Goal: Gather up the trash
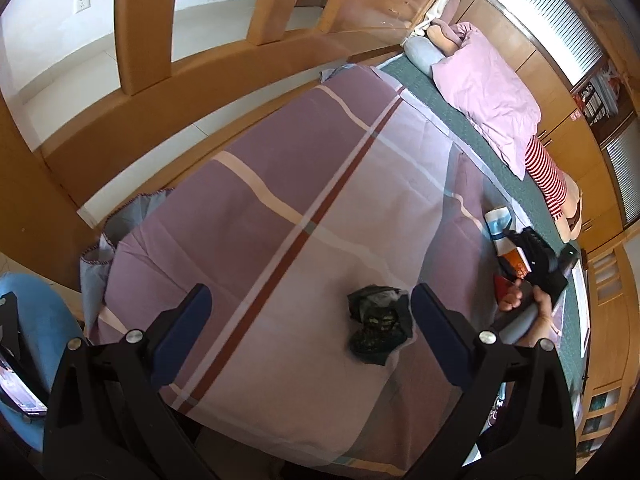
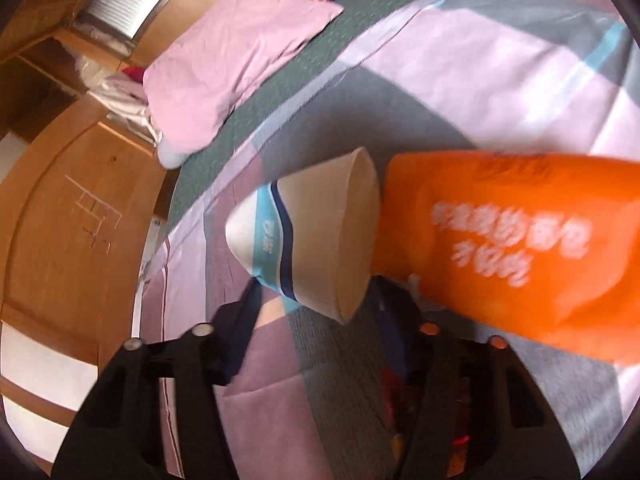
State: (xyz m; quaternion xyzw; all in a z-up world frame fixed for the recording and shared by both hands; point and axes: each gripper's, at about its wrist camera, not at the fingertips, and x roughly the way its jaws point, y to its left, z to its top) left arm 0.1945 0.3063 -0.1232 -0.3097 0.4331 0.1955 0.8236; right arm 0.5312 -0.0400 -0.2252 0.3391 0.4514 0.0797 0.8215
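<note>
Hand-held gripper [image 1: 310, 312] on the left hangs wide open over the bed [image 1: 280, 184], a crumpled black wrapper [image 1: 378, 326] just inside its right finger: likely light, soft and crushable, best pinched across its bunched middle.

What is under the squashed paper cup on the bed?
The paper cup lies on its side on the plaid quilt, next to an orange packet. Only quilt shows around it. Anything hiding right beneath the cup is covered, so I cannot tell.
</note>
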